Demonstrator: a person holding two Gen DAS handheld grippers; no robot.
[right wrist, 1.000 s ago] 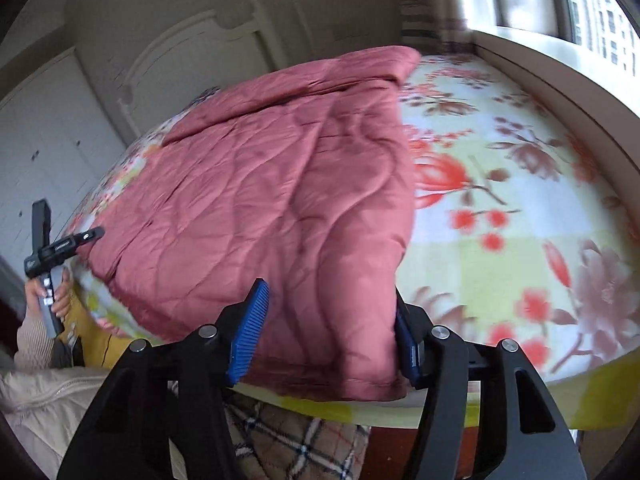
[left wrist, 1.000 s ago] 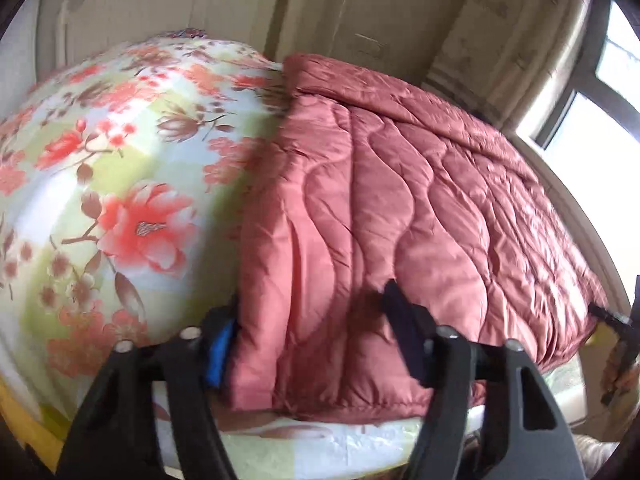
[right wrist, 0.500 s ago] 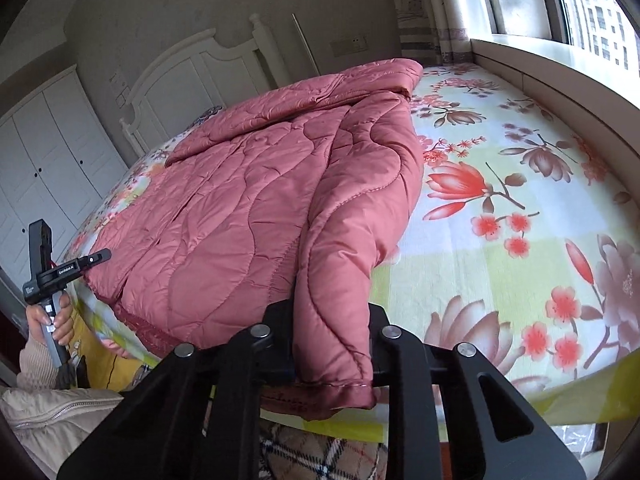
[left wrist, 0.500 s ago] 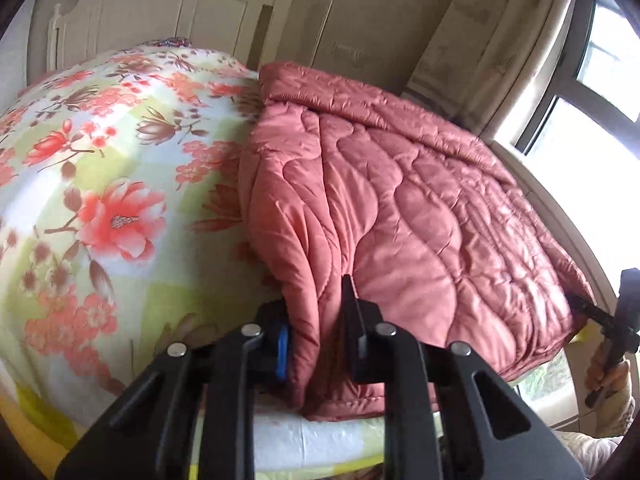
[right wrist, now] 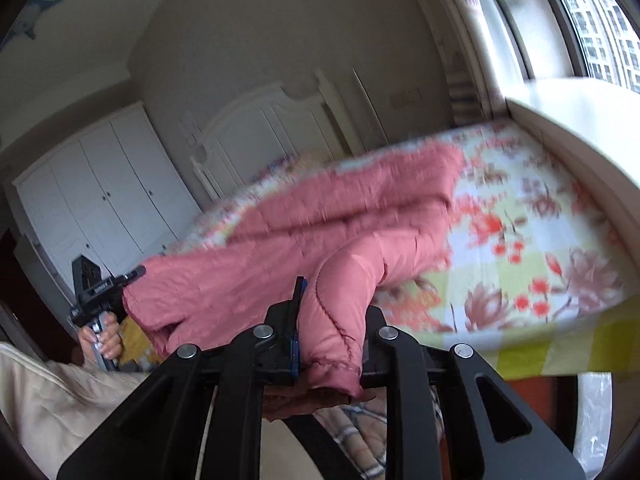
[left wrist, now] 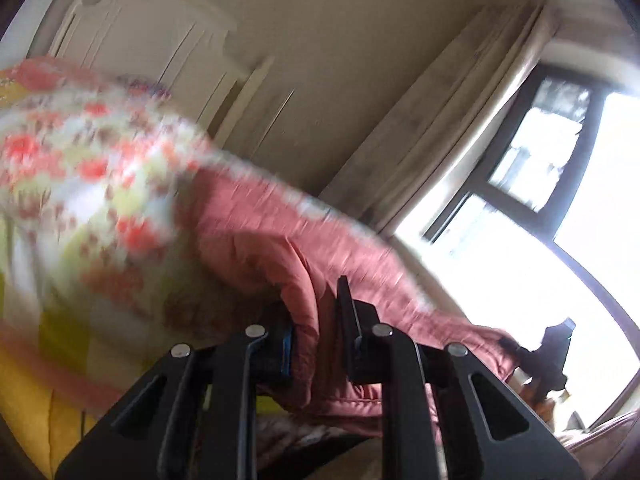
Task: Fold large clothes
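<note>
Between each gripper's jaws sits a bunched corner of the pink quilt (right wrist: 280, 248): left gripper (left wrist: 314, 320) and right gripper (right wrist: 332, 320) both clamp it; soft, puffy, bulky, probably slippery, so corners are the best hold.

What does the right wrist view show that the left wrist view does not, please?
Only the right wrist view shows the white wardrobe and the hand holding the left gripper. Only the left wrist view shows the curtain. Both show the pink quilt clamped at an edge, the floral sheet and the white headboard.
</note>
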